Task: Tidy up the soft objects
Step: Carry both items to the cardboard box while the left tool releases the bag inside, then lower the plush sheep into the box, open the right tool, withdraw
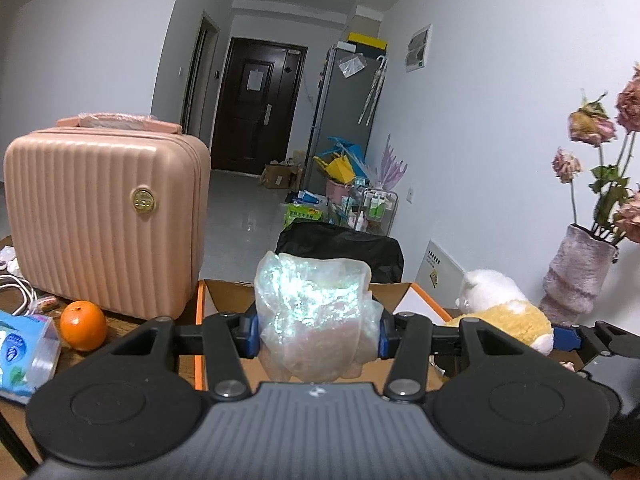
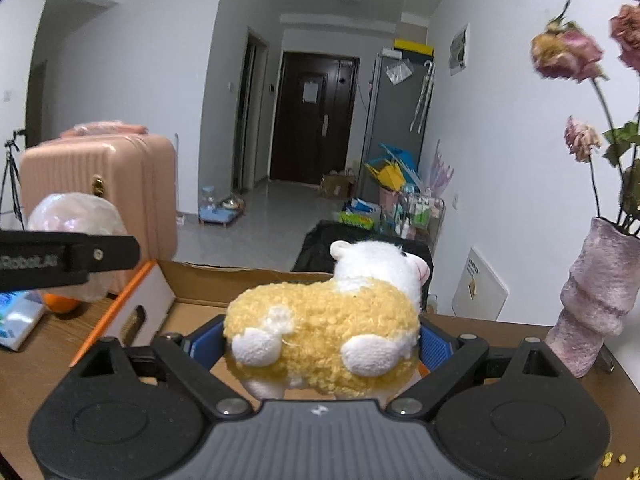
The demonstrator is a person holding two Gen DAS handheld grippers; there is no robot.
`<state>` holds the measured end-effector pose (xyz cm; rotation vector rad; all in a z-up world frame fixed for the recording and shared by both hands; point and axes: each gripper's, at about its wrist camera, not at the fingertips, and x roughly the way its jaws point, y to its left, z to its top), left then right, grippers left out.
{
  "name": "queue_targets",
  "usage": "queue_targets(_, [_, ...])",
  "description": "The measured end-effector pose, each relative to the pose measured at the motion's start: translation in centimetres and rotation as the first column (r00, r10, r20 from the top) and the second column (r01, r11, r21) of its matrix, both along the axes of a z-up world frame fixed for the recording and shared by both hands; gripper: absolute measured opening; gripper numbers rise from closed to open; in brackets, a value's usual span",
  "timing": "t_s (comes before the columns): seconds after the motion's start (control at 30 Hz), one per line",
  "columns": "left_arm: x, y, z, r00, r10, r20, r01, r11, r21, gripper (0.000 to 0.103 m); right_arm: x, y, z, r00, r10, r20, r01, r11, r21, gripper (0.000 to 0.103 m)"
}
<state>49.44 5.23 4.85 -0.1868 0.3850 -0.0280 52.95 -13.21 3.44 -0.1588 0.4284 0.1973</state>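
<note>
My left gripper (image 1: 318,332) is shut on a shimmering, pearly soft object (image 1: 316,312), held above the open cardboard box (image 1: 224,300) with orange edges. The same pearly object (image 2: 76,216) shows at the left of the right wrist view, behind the left gripper's black finger (image 2: 96,256). My right gripper (image 2: 320,346) is shut on a yellow and white plush sheep (image 2: 324,332), its blue pads pressing both flanks, just in front of the box (image 2: 224,280). In the left wrist view the sheep (image 1: 500,312) appears at the right, beside the box.
A pink ribbed suitcase (image 1: 104,216) stands on the wooden table left of the box, with an orange (image 1: 83,325) and a blue tissue pack (image 1: 20,356) before it. A fuzzy mauve vase (image 2: 592,300) with dried roses stands at the right. A black chair back (image 1: 340,248) lies behind the box.
</note>
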Motion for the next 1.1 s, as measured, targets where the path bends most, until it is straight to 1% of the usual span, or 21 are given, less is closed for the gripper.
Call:
queue_targets(0.17, [2.4,0.8,-0.6,1.0,0.008,-0.013,-0.008,1.0,-0.009,0.05,3.7,0.7,-0.9,0.999,-0.007,-0.048,0.006,1.0,-0.018,0.095])
queue_targets(0.4, [6.5,2.2,-2.7,0.996,0.045,-0.08,-0.045,0.999,0.002,0.05,7.7,2.3,-2.7,0.995,-0.016,-0.094,0.009,0.997,-0.076,0.095])
queue_targets(0.5, [7.7,2.6,-3.6,0.993,0.058,-0.107,-0.058,0.998,0.008,0.05,8.9,2.9,-3.4,0.993,-0.011,-0.115,0.002,0.997,-0.079,0.099])
queue_targets(0.53, [8.0,2.7,-4.0,0.991,0.056,-0.118,-0.055,0.998,0.009,0.053,9.3,3.0,-3.7,0.993,-0.014,-0.12,0.005,0.997,-0.08,0.099])
queue_targets(0.6, [8.3,2.9,-4.4,0.988,0.057,-0.142,-0.057,0.998,0.002,0.064,9.9,3.1,-4.2,0.991,-0.031,-0.133,0.02,0.996,-0.082,0.1])
queue_targets(0.67, [8.4,3.1,-4.6,0.986,0.072,-0.149,-0.072,0.997,0.005,0.086,10.0,3.1,-4.4,0.989,-0.045,-0.14,0.033,0.996,-0.081,0.102])
queue_targets(0.7, [8.3,3.1,-4.6,0.985,0.089,-0.145,-0.087,0.996,0.018,0.092,9.9,3.0,-4.5,0.989,-0.051,-0.137,0.04,0.996,-0.081,0.103])
queue_targets(0.73, [8.2,3.1,-4.5,0.984,0.109,-0.144,-0.105,0.994,0.033,0.1,9.9,2.7,-4.5,0.99,-0.055,-0.133,0.044,0.996,-0.081,0.103])
queue_targets(0.8, [8.0,3.3,-4.4,0.983,0.127,-0.134,-0.123,0.992,0.037,0.102,9.8,2.3,-4.5,0.989,-0.06,-0.132,0.05,0.996,-0.079,0.103])
queue_targets(0.9, [7.7,3.5,-4.1,0.984,0.116,-0.132,-0.114,0.993,0.025,0.103,9.2,1.5,-4.3,0.989,-0.059,-0.133,0.051,0.997,-0.061,0.103])
queue_targets(1.1, [7.2,3.4,-3.5,0.985,0.105,-0.139,-0.104,0.995,0.015,0.103,8.2,0.7,-4.0,0.99,-0.061,-0.126,0.055,0.997,-0.054,0.103])
